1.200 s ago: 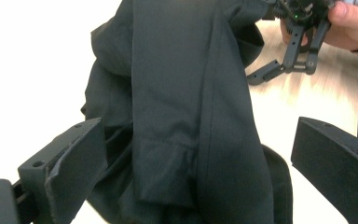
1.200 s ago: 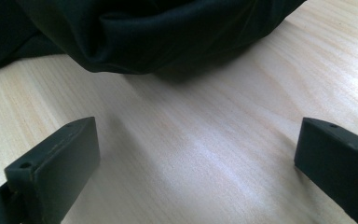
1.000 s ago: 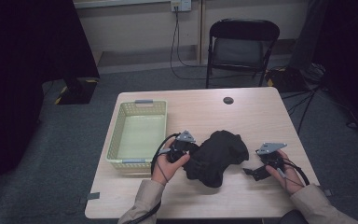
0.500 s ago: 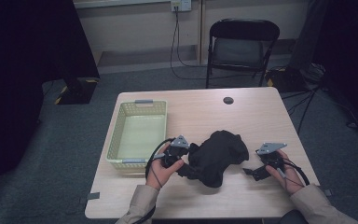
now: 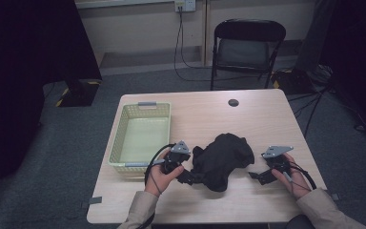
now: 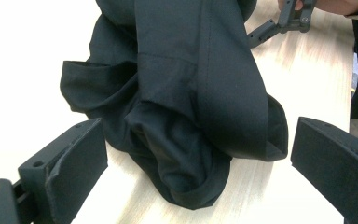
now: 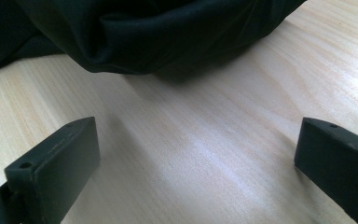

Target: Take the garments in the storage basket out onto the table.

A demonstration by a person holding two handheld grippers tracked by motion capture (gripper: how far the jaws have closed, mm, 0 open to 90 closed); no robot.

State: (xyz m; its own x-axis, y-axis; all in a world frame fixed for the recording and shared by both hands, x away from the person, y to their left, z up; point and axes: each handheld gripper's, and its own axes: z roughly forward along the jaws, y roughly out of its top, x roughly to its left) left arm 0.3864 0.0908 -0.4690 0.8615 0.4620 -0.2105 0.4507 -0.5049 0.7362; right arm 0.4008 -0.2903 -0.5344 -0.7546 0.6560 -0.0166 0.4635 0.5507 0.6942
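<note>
A crumpled black garment [image 5: 223,160] lies on the wooden table [image 5: 205,119], near its front edge. My left gripper [image 5: 187,177] is at the cloth's left side, jaws wide open. In the left gripper view the folded hem of the black garment [image 6: 186,116] bulges between the two jaws, and my left gripper [image 6: 200,172] is open around it without pinching. My right gripper [image 5: 256,176] rests to the right of the cloth, a little apart from it. In the right gripper view my right gripper [image 7: 196,163] is open over bare wood, the black garment [image 7: 135,32] just ahead.
A pale green plastic basket [image 5: 141,136] stands on the table's left half, close behind my left hand. A small dark disc [image 5: 233,102] sits near the far edge. A black folding chair [image 5: 248,47] stands beyond the table. My right gripper [image 6: 284,21] shows in the left gripper view, far side.
My left gripper has slid toward the table's front edge along the cloth's left side, and the cloth's left edge has shifted slightly. The right gripper has stayed put.
</note>
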